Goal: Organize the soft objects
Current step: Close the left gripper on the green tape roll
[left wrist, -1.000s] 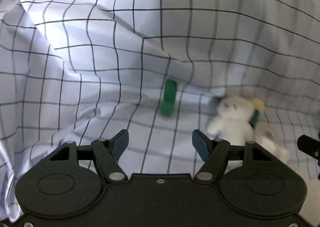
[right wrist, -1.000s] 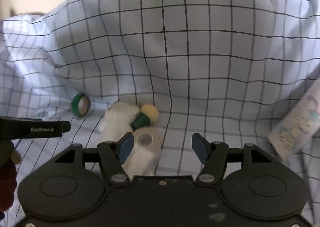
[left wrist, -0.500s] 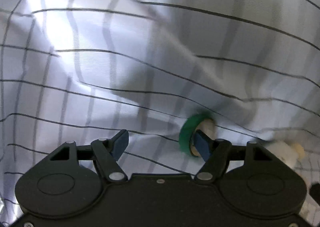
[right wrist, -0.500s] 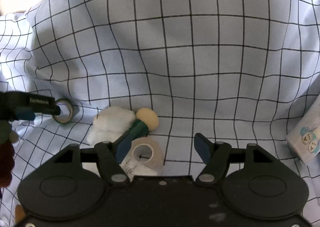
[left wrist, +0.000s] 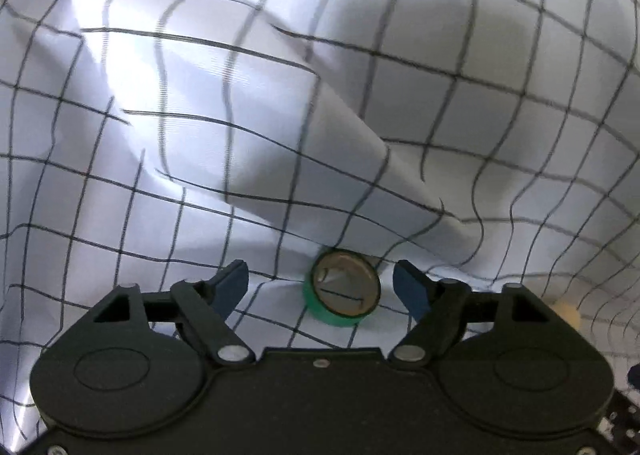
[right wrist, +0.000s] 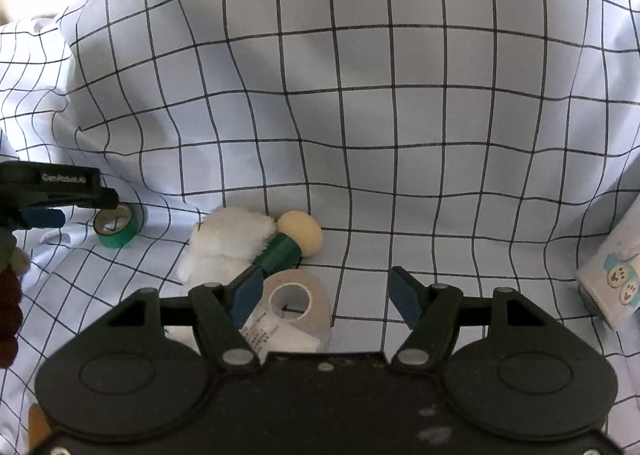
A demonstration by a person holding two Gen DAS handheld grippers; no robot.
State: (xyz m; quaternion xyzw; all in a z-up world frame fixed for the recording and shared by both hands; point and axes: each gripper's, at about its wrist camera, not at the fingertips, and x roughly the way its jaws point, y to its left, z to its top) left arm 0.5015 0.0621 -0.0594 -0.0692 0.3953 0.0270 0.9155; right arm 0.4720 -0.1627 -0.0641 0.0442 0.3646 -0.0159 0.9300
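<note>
A green tape roll [left wrist: 342, 292] lies on the checked sheet [left wrist: 280, 103], inside the span of my left gripper [left wrist: 325, 286]. That gripper's jaws are opening and neither pad touches the roll. From the right wrist view the same green roll [right wrist: 115, 225] sits at the left, under the left gripper's fingertips [right wrist: 52, 215]. A white plush toy [right wrist: 228, 245] with a green collar and a beige ball [right wrist: 301, 232] lies beside a white tape roll [right wrist: 294, 305]. My right gripper [right wrist: 326, 295] hovers open over the white roll, its left pad at the plush.
A patterned tissue pack [right wrist: 616, 279] lies at the right edge. The sheet [right wrist: 360, 95] bulges up high behind the objects, with a long fold [left wrist: 340, 159] just past the green roll. Dark red and brown soft shapes [right wrist: 8, 311] show at the far left.
The left gripper closed in on the green roll, which now sits between its fingers, and its jaws spread wider. The right gripper dropped a little toward the white roll and plush.
</note>
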